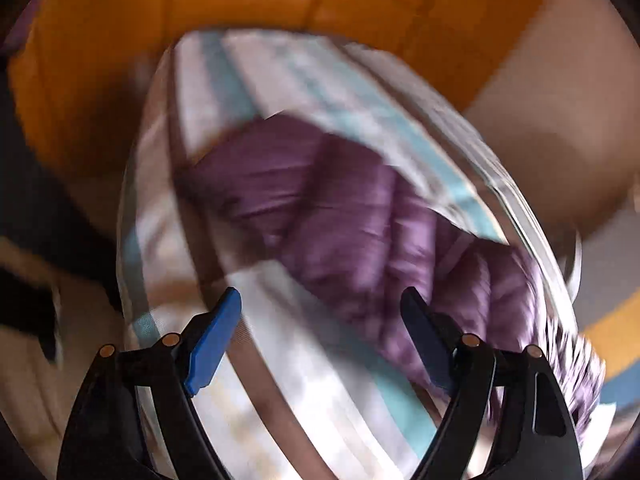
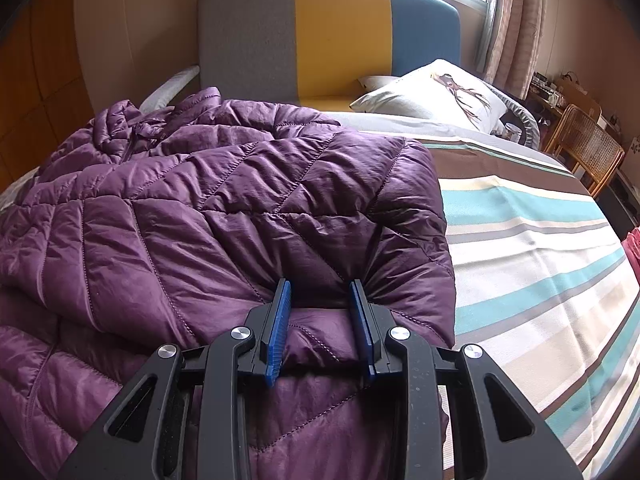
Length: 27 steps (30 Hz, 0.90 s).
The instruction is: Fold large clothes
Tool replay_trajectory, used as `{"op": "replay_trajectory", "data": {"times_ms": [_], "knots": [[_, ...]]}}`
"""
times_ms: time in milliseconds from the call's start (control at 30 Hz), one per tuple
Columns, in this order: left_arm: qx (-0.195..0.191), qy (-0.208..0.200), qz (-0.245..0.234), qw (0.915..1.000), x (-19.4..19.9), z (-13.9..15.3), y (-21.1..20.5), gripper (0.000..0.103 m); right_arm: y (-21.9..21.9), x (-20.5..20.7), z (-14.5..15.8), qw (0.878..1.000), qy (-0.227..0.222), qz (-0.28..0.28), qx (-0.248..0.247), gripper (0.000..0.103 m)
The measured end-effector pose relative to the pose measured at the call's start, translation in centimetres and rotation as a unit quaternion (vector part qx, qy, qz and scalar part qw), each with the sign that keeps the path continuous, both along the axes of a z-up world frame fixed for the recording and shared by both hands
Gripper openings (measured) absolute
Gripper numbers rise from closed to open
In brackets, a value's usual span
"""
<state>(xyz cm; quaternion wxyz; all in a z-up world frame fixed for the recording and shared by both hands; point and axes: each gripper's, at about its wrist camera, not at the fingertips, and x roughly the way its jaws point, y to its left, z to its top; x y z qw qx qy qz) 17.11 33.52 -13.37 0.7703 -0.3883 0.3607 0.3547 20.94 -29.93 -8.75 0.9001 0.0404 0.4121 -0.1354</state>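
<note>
A purple quilted down jacket [image 2: 192, 208] lies on a bed with a striped cover [image 2: 532, 248]. My right gripper [image 2: 322, 300] is shut on a thick fold of the jacket's near edge, with purple fabric bunched between its blue pads [image 2: 280, 320]. In the blurred left wrist view the same jacket [image 1: 344, 216] lies on the striped cover [image 1: 280, 380], seen from above. My left gripper [image 1: 320, 304] is open and empty, held above the bed near the jacket's edge.
A grey, yellow and blue headboard [image 2: 340, 36] and a white pillow [image 2: 436, 92] stand at the bed's far end. A wicker chair [image 2: 588, 152] stands at the right side. An orange wooden cabinet [image 1: 160, 40] fills the top of the left wrist view.
</note>
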Motion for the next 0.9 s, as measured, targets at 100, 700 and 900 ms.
{"op": "replay_trajectory", "data": {"times_ms": [100, 700, 900], "knots": [[0.010, -0.010, 0.019, 0.9997, 0.4, -0.2, 1.1, 0.080, 0.0, 0.0, 0.0, 1.000, 0.000, 0.000, 0.000, 0.030], [0.178, -0.006, -0.031, 0.9835, 3.3, 3.6, -3.9, 0.009, 0.0, 0.0, 0.0, 1.000, 0.000, 0.000, -0.003, 0.030], [0.237, -0.027, -0.102, 0.9658, 4.8, 6.1, -9.4, 0.009, 0.0, 0.0, 0.0, 1.000, 0.000, -0.001, -0.001, 0.030]]}}
